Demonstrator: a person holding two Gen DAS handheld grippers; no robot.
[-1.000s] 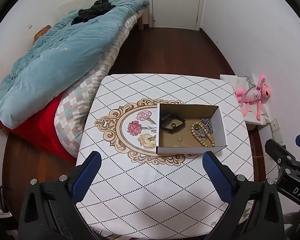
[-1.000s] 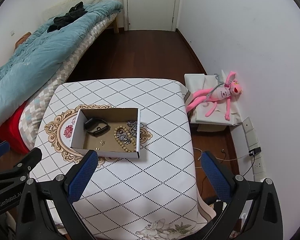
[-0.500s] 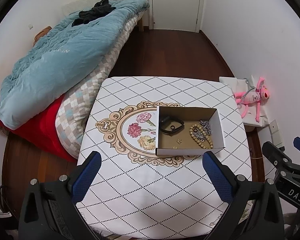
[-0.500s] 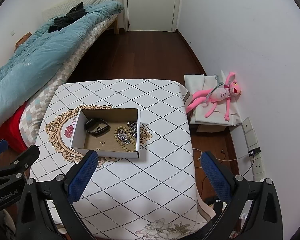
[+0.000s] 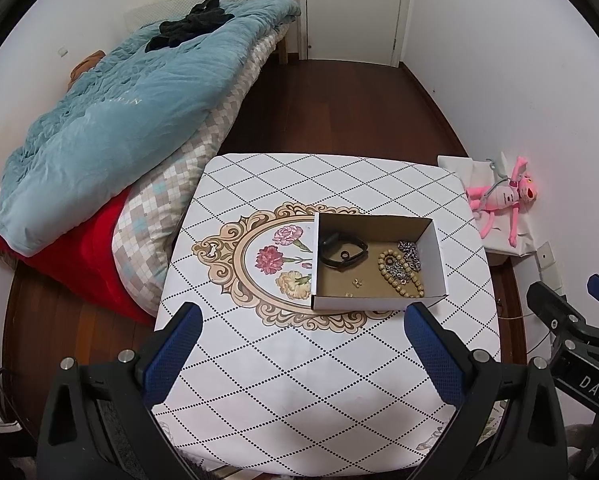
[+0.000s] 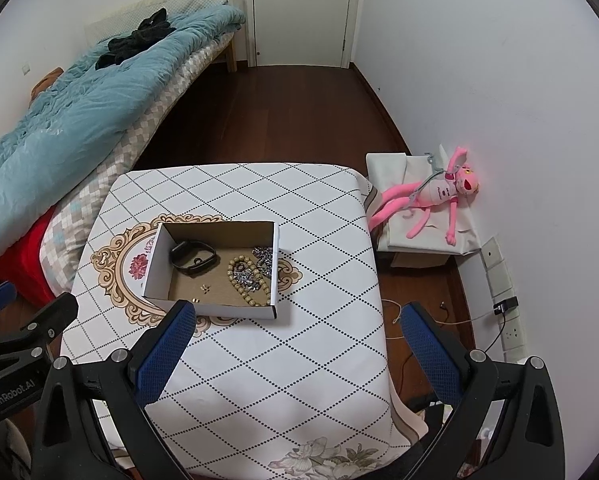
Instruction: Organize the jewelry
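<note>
An open cardboard box [image 5: 379, 303] [image 6: 215, 309] sits on the table [image 5: 299, 380] [image 6: 299, 360] with a diamond-pattern cloth. Inside lie a black wristband [image 5: 341, 254] [image 6: 193, 258], a beige bead bracelet [image 5: 399, 276] [image 6: 245, 284], a silver chain [image 5: 410, 252] [image 6: 264, 258] and small gold earrings [image 5: 356, 282] [image 6: 206, 288]. My left gripper [image 5: 301, 330] is open and empty, high above the table's near side. My right gripper [image 6: 295, 322] is open and empty, also high above, to the right of the box.
A bed [image 5: 119, 120] with a teal duvet touches the table's left side. A pink plush toy [image 6: 431, 196] lies on a white box by the right wall. Wall sockets and cables [image 6: 503, 304] are at the right. A door [image 6: 301, 8] is at the back.
Both grippers have pulled back and risen a little, so the table and box look smaller. Nothing in the box has moved.
</note>
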